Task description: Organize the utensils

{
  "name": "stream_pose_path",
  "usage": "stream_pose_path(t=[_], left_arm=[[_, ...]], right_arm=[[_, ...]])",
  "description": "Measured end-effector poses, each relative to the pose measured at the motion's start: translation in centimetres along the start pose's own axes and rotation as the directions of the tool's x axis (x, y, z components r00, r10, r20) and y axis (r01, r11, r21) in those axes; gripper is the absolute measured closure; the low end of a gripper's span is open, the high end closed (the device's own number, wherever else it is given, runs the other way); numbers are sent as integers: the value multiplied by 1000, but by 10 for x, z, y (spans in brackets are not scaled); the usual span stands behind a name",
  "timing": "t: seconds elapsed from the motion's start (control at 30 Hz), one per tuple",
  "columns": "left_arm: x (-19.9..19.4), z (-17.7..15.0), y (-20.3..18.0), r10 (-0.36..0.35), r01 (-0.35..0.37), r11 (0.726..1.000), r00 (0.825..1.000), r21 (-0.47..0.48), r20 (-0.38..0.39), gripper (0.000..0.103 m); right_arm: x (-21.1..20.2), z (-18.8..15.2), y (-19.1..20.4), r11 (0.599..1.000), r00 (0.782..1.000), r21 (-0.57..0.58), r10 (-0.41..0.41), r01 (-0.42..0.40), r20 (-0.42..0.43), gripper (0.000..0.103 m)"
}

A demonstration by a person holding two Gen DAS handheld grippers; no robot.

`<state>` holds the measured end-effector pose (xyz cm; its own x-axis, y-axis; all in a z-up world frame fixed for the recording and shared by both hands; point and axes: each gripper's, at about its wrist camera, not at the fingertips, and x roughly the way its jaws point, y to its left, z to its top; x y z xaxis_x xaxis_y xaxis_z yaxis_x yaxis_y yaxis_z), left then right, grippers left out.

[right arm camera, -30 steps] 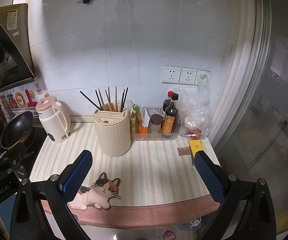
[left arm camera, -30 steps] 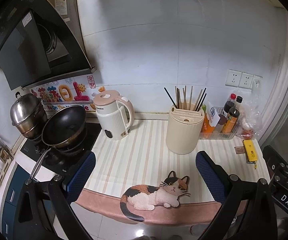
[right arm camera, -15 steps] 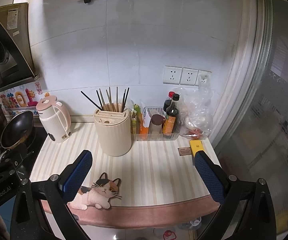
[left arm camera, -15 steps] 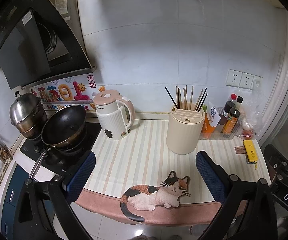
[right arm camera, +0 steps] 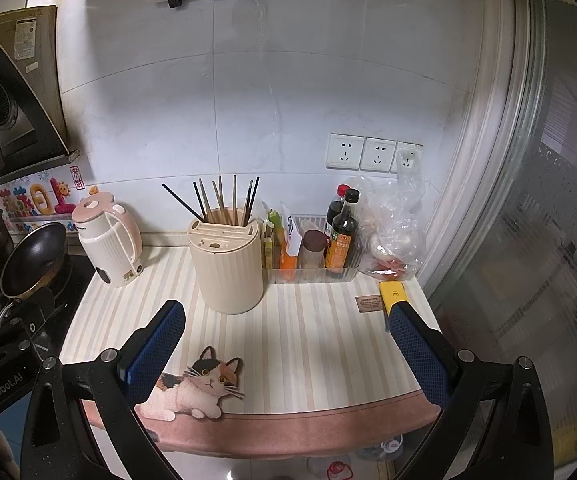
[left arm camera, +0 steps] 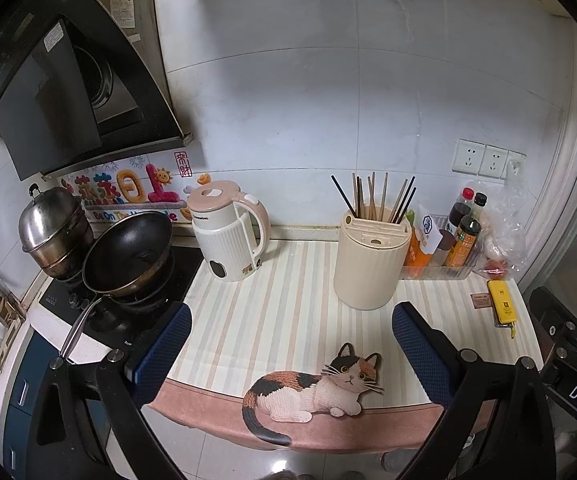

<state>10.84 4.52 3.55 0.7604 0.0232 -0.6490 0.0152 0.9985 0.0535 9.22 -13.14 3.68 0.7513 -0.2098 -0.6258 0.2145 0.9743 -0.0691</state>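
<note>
Left gripper (left arm camera: 288,344) is held wide open, nothing between its blue textured pads (left arm camera: 162,344); right gripper (right arm camera: 286,344) is likewise wide open and empty. Both are held over the near edge of a striped mat (left arm camera: 288,304) with a pink border and a calico cat print (left arm camera: 312,394).

Chopsticks (left arm camera: 376,198), thin rods in wood and black, are seen standing on end in a ribbed cream cylindrical holder (left arm camera: 368,270) at the far middle of the mat, long axes near vertical, tips fanned up and outward. Left of it stands a ribbed white kettle (left arm camera: 228,236) with a pink lid. Right of the holder, touching or just beside it, is a clear tray (right arm camera: 308,274) with bottles. A yellow flat object (left arm camera: 502,306) lies at far right.

Steel pot (left arm camera: 54,228) and black pan (left arm camera: 128,252) are shown fully only in the left view; a frosted glass panel (right arm camera: 528,240) only in the right view.
</note>
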Motion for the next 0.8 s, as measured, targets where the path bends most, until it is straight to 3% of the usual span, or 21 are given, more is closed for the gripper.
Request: stream_pose_path(t=[0.8], left_arm=[[1, 0, 0, 0, 0, 1000, 1000, -4, -2, 1]], right_arm=[[-1, 12, -2, 1000, 1000, 5, -3, 3, 10, 0]])
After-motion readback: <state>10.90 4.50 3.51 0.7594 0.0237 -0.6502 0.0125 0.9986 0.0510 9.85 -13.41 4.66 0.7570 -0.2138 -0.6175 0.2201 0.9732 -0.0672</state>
